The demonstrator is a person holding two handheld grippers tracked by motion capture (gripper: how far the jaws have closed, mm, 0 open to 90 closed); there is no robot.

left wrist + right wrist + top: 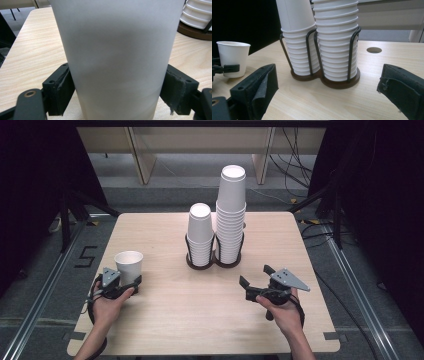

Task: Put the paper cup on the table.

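Left tool (119, 282): its jaws sit against both sides of the lower wall of a single paper cup (129, 265), which stands upright, mouth up, on the worktop (200, 320), well to the left of the rack (214, 261). The left gripper view shows both pads (61, 87) pressed to the cup (117, 57) wall; the grip reads as a light pinch. For this step, the squeeze is best kept gentle and low, near the stiffer base, and the cup level, since a thin paper wall will likely buckle under a harder clamp. Rack: two stacks of upturned cups, the right stack (231, 220) taller than the left stack (200, 236). Right tool (258, 281): jaws spread wide, holding and touching nothing, resting right of the rack and pointing toward it.
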